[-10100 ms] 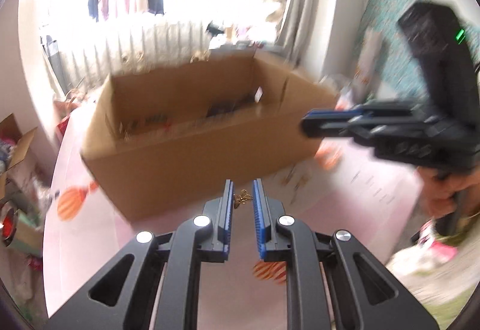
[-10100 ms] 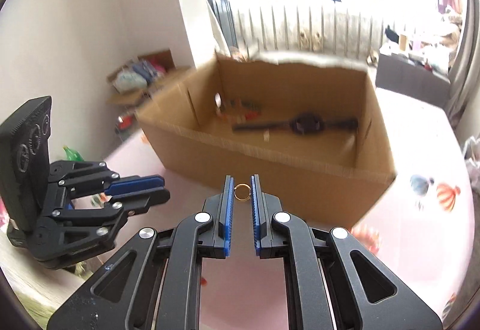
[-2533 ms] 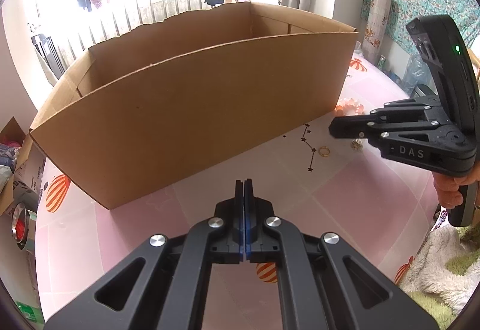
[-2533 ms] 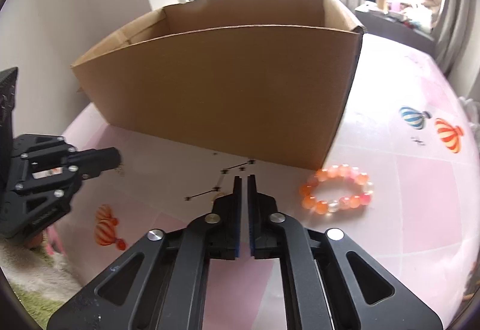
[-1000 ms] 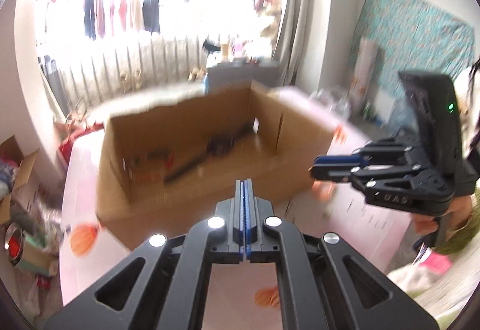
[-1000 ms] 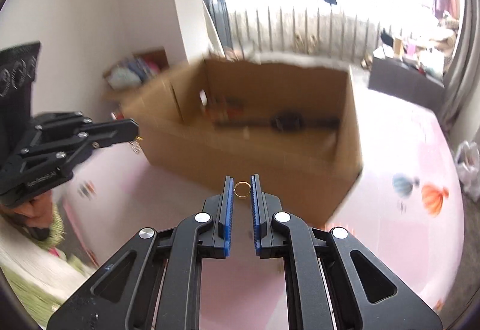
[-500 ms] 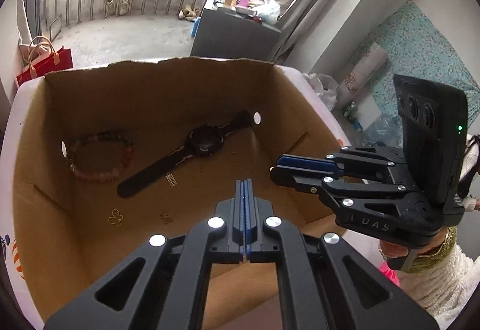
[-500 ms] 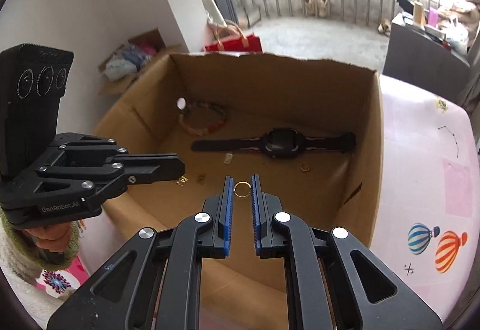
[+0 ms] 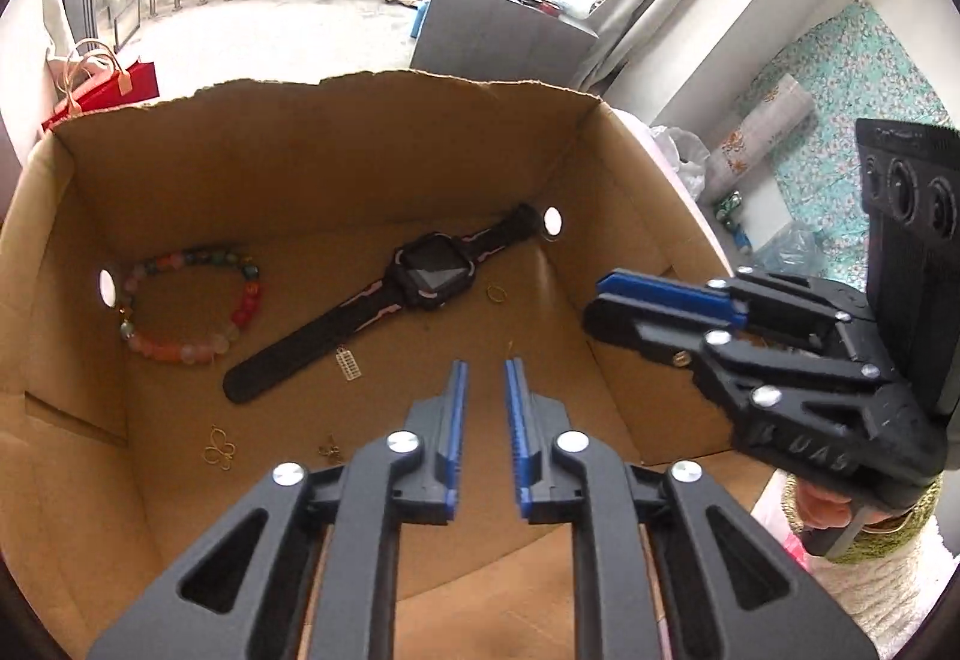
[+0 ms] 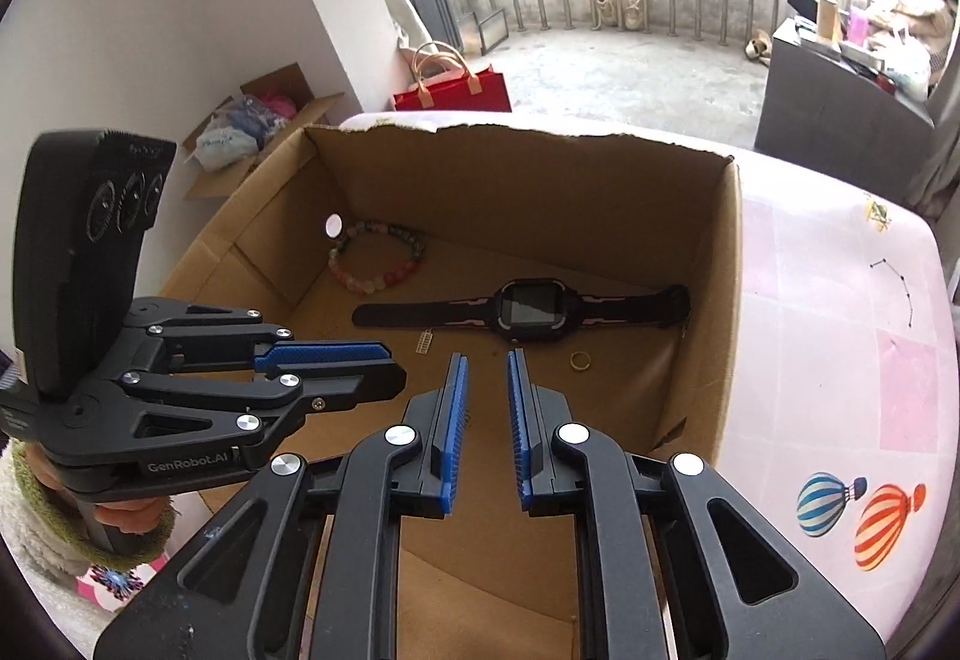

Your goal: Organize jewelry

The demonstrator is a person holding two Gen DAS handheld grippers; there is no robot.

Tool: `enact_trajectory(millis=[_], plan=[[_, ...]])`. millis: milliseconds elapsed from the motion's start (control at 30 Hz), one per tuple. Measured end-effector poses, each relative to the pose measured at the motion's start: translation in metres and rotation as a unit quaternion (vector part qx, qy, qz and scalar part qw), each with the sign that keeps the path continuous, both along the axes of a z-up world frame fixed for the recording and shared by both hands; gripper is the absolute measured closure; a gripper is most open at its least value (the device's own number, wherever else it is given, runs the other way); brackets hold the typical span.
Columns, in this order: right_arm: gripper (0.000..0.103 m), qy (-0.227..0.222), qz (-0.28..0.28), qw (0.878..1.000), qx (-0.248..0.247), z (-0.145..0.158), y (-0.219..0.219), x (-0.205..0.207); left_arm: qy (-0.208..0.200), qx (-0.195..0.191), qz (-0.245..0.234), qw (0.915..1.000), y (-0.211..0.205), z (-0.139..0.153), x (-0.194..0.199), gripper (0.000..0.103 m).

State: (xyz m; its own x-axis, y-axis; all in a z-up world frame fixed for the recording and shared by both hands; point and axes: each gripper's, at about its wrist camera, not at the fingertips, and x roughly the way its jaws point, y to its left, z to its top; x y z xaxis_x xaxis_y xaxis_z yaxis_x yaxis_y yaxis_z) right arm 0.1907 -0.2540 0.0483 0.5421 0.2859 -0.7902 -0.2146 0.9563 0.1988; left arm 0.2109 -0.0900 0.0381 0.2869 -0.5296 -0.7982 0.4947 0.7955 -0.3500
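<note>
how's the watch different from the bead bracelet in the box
The watch is black with a square face; the bead bracelet is a string of pink, red and green beads. The watch lies stretched out flat, its strap open, while the bracelet forms a closed loop. The watch sits mid-floor; the bracelet is by a corner. Both rest on the cardboard box floor.

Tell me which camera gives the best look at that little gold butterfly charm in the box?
The left wrist view. There the butterfly charm lies in plain sight on the cardboard box floor, near the front left. In the right wrist view that part of the floor sits behind the left gripper, so the charm cannot be made out.
</note>
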Motion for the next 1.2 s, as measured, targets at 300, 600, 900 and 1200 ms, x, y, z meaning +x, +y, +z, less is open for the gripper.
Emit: enact_trajectory(millis=[300,600,900,1200], plan=[[0.080,-0.049,-0.042,0.996,0.054,0.032,-0.035,-0.023,-0.031,-0.009,0.010,0.9994,0.010,0.013,-0.009,0.083],[0.066,-0.107,-0.103,0.984,0.101,0.063,-0.076,-0.080,-0.094,-0.027,0.000,0.9952,0.036,0.037,-0.060,0.064],[0.049,-0.079,-0.131,0.979,0.137,0.035,-0.083,-0.151,-0.123,0.006,-0.045,0.9914,0.069,0.030,-0.137,0.020],[0.047,0.029,-0.149,0.983,0.101,-0.043,-0.047,-0.171,-0.078,0.168,-0.014,0.9826,0.045,-0.040,-0.156,0.017]])
